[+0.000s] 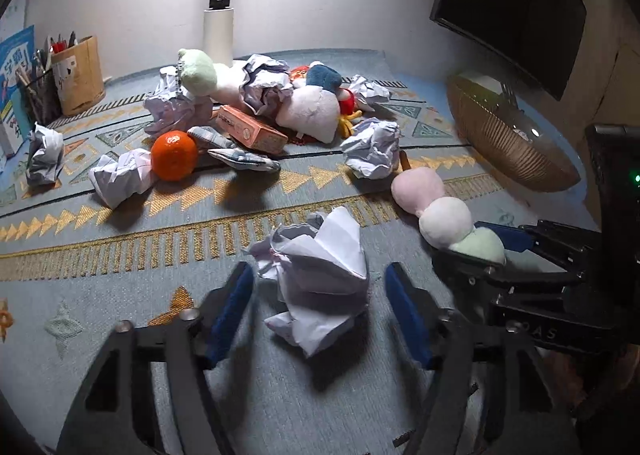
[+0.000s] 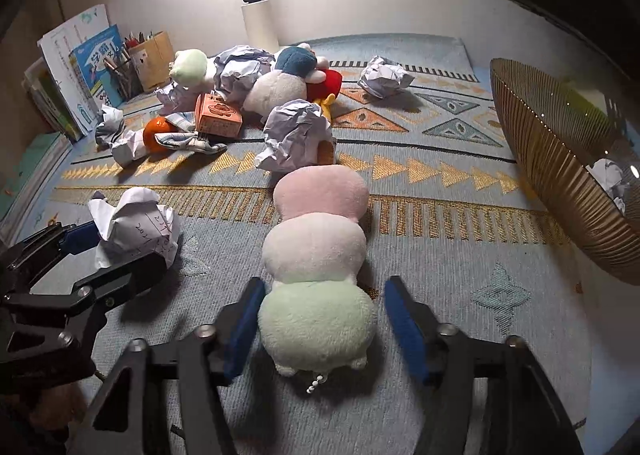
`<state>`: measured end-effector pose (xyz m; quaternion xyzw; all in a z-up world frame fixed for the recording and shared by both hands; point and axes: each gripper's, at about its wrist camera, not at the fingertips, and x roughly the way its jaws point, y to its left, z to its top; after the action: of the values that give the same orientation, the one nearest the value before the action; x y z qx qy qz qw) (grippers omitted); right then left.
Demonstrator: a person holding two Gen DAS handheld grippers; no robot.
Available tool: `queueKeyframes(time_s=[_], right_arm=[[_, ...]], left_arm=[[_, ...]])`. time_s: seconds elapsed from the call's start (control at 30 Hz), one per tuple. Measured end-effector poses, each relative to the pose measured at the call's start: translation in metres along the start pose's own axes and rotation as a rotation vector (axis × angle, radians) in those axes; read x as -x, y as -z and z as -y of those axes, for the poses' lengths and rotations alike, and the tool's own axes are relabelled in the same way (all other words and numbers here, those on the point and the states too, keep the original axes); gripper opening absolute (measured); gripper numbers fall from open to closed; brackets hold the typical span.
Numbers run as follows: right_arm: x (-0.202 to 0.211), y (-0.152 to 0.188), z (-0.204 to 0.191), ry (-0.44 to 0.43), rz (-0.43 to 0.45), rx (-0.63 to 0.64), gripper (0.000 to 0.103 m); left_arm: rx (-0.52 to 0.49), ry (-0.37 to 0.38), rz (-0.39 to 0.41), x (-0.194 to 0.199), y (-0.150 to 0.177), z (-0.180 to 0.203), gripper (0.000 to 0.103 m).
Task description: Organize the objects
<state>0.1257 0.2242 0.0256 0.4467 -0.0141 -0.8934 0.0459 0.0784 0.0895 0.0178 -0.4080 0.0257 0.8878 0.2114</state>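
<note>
- We find the left claw (image 1: 320, 311) spread around a crumpled paper ball (image 1: 320, 279) that lies on the patterned mat (image 1: 120, 239) covering the bench; a gap shows between each pad and the paper, so nothing is gripped yet.
- We find the right claw (image 2: 322, 325) spread around the green end of a three-lobed plush toy (image 2: 316, 259), which lies lengthwise on the mat, pink lobe farthest away. The left pad sits just beside the green lobe; the right pad stands clear.
- We judge the paper ball very light and crushable; it should hold under a gentle pinch across its bulk, though loose folds may slip or unfold.
- We judge the plush toy soft, light and floppy. Held by the green end alone, the other lobes will likely droop; the narrow waist between lobes may give a surer hold.
- A woven basket (image 2: 560, 159) stands at the right edge with a paper ball already inside; we judge it the likely place for paper.
- An orange (image 1: 175, 155), a small box (image 1: 252, 129) and further paper balls and toys lie well apart, farther back.
</note>
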Motion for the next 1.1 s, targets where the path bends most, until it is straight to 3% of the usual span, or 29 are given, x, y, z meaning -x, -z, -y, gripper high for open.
queueKeyframes(time_s=[0.13, 0.3, 0.4, 0.53, 0.77, 0.83, 0.87, 0.93, 1.1], right_arm=[[0.016, 0.001, 0.016, -0.148, 0.012, -0.088, 0.045], [0.076, -0.009, 0.047, -0.173, 0.15, -0.169, 0.045], [0.121, -0.017, 0.083, -0.132, 0.264, -0.242, 0.045], [0.16, -0.028, 0.14, -0.001, 0.363, -0.362, 0.045], [0.155, -0.052, 0.203, 0.103, 0.366, -0.461, 0.046], [0.143, -0.058, 0.212, 0.106, 0.348, -0.461, 0.05], [0.134, -0.061, 0.215, 0.095, 0.329, -0.456, 0.059], [0.122, -0.059, 0.224, 0.094, 0.296, -0.452, 0.061], [0.112, -0.032, 0.227, 0.068, 0.269, -0.461, 0.061]], left_arm=[[-0.115, -0.094, 0.009, 0.004, -0.001, 0.027, 0.042], [-0.167, 0.007, 0.108, 0.036, -0.021, 0.066, 0.042], [-0.207, 0.071, 0.181, 0.051, -0.05, 0.098, 0.042], [-0.2, 0.171, 0.254, 0.052, -0.098, 0.14, 0.042], [-0.127, 0.305, 0.245, -0.002, -0.164, 0.181, 0.043], [-0.129, 0.303, 0.236, -0.02, -0.174, 0.188, 0.053], [-0.126, 0.297, 0.221, -0.03, -0.178, 0.191, 0.055], [-0.095, 0.265, 0.177, -0.049, -0.182, 0.189, 0.069], [-0.021, 0.294, 0.124, -0.054, -0.162, 0.158, 0.069]])
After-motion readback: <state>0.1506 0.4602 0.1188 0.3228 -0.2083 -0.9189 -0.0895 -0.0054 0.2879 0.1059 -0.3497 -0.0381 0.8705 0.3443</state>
